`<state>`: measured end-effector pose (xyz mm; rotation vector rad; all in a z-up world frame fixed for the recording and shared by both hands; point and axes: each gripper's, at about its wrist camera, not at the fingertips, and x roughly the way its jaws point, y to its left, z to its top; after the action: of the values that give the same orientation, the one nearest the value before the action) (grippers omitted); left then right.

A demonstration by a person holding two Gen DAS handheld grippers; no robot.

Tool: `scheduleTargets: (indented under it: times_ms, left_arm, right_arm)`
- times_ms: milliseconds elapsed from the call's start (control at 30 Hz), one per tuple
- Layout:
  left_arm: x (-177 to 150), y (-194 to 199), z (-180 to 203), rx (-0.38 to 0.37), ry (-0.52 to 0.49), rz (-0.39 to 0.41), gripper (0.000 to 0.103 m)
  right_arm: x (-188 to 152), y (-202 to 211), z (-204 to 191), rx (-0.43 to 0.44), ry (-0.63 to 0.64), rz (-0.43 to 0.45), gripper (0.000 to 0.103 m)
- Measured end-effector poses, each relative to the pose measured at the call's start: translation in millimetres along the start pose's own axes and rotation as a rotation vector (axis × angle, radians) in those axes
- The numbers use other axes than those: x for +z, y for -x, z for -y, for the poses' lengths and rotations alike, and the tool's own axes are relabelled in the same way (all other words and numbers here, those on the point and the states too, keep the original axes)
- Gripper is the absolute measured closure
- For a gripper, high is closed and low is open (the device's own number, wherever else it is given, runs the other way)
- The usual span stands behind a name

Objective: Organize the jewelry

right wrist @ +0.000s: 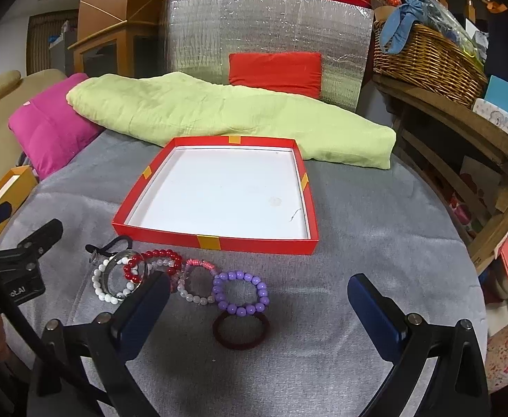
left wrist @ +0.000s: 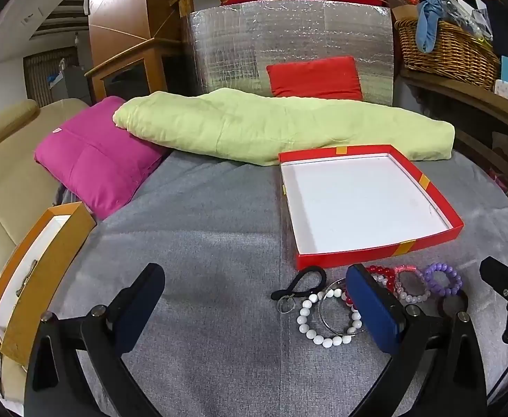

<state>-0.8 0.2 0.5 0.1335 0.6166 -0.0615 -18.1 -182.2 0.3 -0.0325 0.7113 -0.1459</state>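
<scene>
An empty red tray (left wrist: 379, 259) (right wrist: 254, 245) with a white floor lies on the grey cloth. Just in front of it lie several bracelets: white beads (left wrist: 318, 333) (right wrist: 98, 283), a silver bangle (right wrist: 123, 260), red beads (right wrist: 160, 253), pink beads (right wrist: 198, 299), purple beads (left wrist: 443, 278) (right wrist: 240, 293), a dark hair tie (right wrist: 242, 330) and a black loop (left wrist: 302, 279). My left gripper (left wrist: 254, 307) is open and empty, left of the bracelets. My right gripper (right wrist: 259, 316) is open and empty, astride the purple bracelet and hair tie.
An orange box (left wrist: 28, 278) holding a small metal piece sits at the cloth's left edge. A magenta cushion (left wrist: 97, 160), a green folded blanket (left wrist: 271, 128) and a red pillow (left wrist: 314, 76) lie behind the tray. A wicker basket (right wrist: 427, 59) stands on a shelf at right.
</scene>
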Motion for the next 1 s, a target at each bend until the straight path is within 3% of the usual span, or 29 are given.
scheduleTargets:
  times_ms: [1000]
  left_arm:
    - [-2.3,-2.1,13.5,-0.014,-0.057,-0.014,0.0]
  right_arm:
    - [0.0,-2.9,18.4,-0.052,-0.041,-0.03,0.0]
